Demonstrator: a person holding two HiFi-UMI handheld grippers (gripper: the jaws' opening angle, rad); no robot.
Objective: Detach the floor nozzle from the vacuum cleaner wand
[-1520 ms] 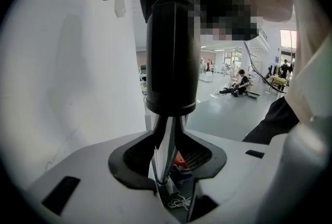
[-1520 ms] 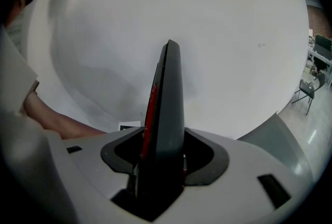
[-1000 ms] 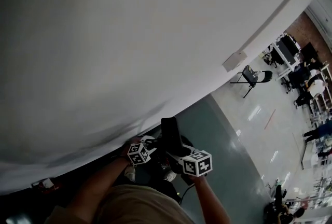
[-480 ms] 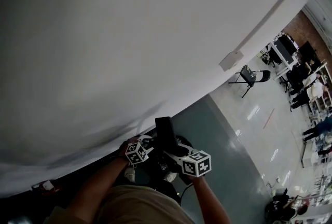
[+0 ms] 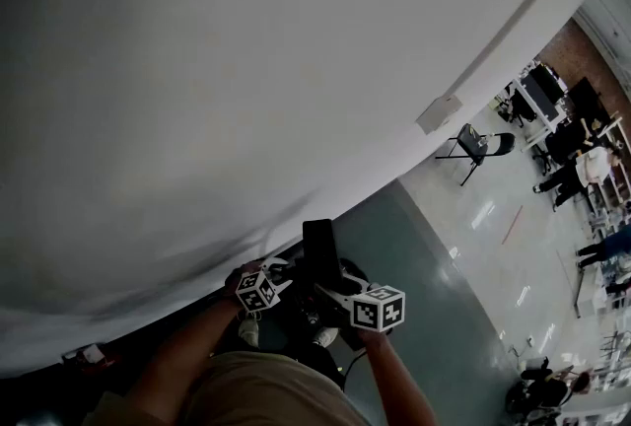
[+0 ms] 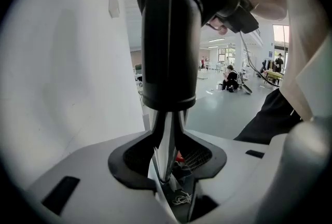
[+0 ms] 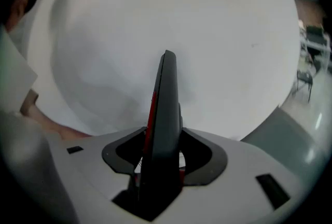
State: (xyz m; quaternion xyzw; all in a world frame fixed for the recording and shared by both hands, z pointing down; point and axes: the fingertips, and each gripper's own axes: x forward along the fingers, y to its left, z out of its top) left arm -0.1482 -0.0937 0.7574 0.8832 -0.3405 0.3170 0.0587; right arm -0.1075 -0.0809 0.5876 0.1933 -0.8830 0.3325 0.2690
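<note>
Left gripper [image 6: 167, 166] clamped on wand [image 6: 171, 52]. Right gripper [image 7: 161, 166] jaws have just been closing, pinching floor nozzle [image 7: 165, 109] (edge-on). I'd pull along the wand's axis, straight ahead.

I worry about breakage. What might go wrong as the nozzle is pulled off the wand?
The right gripper has just been closing its fingers on the nozzle, edge-on; it may twist or slip out. The left gripper holds the wand at its narrow silver part, so a hard pull might slide it. The wall is close: a sudden release might bang the nozzle into it.

Two hand-held grippers [image 6: 167, 176] [image 7: 158, 186], one wand [image 6: 165, 137], one nozzle [image 7: 165, 114], one chair [image 5: 478, 146].
</note>
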